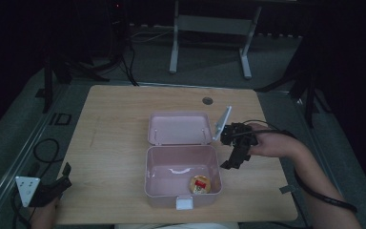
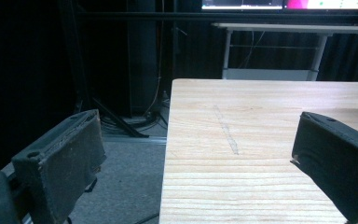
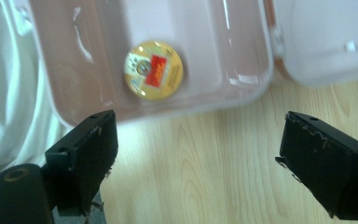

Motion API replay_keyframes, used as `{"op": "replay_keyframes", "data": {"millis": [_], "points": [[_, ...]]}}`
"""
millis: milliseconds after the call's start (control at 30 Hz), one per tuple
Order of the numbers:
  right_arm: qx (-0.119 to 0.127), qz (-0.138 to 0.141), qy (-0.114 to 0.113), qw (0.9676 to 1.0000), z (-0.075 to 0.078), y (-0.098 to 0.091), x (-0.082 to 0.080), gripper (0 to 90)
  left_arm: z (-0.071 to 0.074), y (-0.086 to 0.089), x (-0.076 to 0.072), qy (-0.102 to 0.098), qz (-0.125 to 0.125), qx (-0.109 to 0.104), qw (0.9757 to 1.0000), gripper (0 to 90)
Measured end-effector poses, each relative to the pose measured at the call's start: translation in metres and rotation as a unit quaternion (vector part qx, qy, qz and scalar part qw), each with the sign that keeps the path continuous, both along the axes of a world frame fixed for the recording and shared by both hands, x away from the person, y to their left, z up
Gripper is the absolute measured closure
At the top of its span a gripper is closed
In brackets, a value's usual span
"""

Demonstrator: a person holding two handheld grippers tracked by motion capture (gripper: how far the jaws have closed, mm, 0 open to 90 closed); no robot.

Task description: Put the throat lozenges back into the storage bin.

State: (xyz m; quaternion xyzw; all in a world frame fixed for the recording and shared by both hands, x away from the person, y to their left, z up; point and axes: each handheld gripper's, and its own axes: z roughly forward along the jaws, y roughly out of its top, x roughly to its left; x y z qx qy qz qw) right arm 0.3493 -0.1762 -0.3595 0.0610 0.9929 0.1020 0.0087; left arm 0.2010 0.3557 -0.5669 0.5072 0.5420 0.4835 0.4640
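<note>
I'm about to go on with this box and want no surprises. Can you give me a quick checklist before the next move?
1. Pink box open, lid laid back: ok.
2. Round yellow item inside the box, near its front right corner: ok.
3. Right gripper open, holding nothing, beside the box's right wall: ok.
4. Left gripper open, holding nothing, at the table's front left corner: ok.
5. White front latch condition: cannot tell.
</note>
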Motion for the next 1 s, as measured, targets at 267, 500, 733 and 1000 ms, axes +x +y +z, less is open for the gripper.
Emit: {"op": "replay_keyframes", "data": {"millis": [267,500,733,1000], "points": [[0.025,-0.038,-0.008,0.9989,-0.030,-0.034,0.009,11.1,0.000,0.000,0.000,0.000,0.000,0.000,1.0000,2.6],[0.083,-0.083,-0.021,0.9929,-0.077,-0.064,0.020,11.1,0.000,0.000,0.000,-0.001,-0.001,-0.002,1.0000,2.6],[0.141,-0.144,-0.062,0.9774,-0.112,-0.085,0.028,11.1,0.000,0.000,0.000,-0.001,-0.002,-0.003,1.0000,2.6],[0.196,-0.257,-0.133,0.9371,-0.155,-0.120,0.034,11.1,0.000,0.000,0.000,-0.002,-0.003,-0.003,1.0000,2.6]]}}
